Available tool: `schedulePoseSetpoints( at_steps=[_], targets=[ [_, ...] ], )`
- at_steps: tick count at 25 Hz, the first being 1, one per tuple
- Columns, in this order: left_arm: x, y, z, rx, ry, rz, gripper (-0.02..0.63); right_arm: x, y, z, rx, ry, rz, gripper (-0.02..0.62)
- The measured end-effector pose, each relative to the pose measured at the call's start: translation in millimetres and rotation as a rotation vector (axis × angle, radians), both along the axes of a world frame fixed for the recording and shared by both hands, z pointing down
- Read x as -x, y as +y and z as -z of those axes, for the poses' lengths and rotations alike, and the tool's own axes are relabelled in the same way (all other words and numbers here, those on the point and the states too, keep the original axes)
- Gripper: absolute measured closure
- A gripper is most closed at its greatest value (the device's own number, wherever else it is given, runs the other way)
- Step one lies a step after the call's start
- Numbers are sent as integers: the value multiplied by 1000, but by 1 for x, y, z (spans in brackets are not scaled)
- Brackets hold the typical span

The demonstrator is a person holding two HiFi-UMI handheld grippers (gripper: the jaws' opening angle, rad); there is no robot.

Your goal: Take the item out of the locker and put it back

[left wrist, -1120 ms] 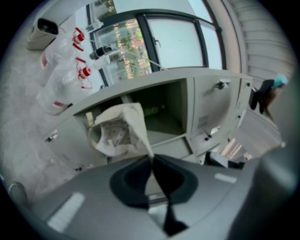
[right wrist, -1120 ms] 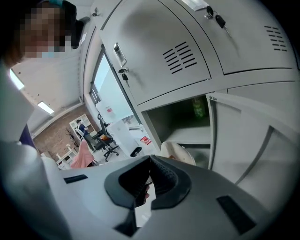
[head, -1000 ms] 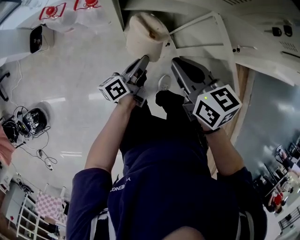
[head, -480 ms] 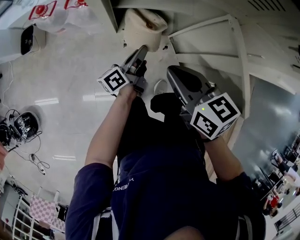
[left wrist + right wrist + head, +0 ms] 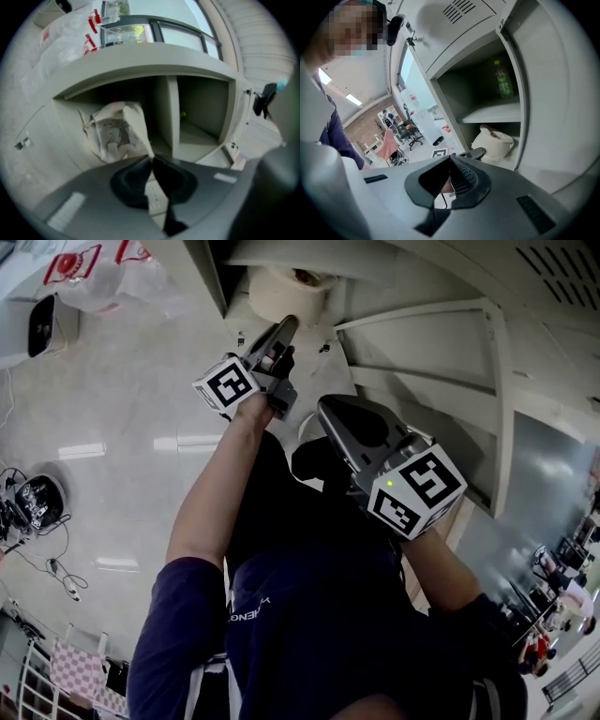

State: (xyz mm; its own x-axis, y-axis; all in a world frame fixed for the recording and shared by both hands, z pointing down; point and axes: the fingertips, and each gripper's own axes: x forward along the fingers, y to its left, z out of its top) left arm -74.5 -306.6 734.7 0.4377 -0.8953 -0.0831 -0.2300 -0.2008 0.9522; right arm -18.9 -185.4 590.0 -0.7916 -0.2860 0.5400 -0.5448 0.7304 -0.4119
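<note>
A white paper roll (image 5: 286, 292) with a loose wrapper sits at the mouth of a low locker compartment (image 5: 89, 105). My left gripper (image 5: 284, 329) is shut on it, and in the left gripper view the jaws (image 5: 151, 158) pinch a flap of the roll's paper (image 5: 115, 133). From the right gripper view the roll (image 5: 494, 140) rests on the lower shelf, with the left gripper's tip (image 5: 477, 152) against it. My right gripper (image 5: 330, 413) hangs back from the locker, jaws (image 5: 451, 160) shut on nothing.
A green bottle (image 5: 502, 79) stands on the shelf above the roll. The open locker door (image 5: 427, 343) is to the right of my hands. A neighbouring compartment (image 5: 201, 117) lies open. Cables and gear (image 5: 28, 502) lie on the floor at left, plastic bags (image 5: 103, 277) at the top left.
The left gripper has carried the roll further into the locker opening. The right gripper has sunk lower and nearer to my body.
</note>
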Motion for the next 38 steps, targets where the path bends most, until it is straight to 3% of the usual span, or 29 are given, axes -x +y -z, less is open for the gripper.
schedulePoseSetpoints(
  at_steps=[18, 34, 38],
  targets=[
    [-2, -60, -41, 48, 95, 82, 588, -1, 6, -16, 14, -1, 47, 588],
    [4, -67, -59, 166, 106, 94, 580, -9, 12, -12, 30, -23, 16, 588],
    [5, -62, -59, 194, 97, 75, 548, -7, 14, -7, 37, -20, 23, 588]
  ],
)
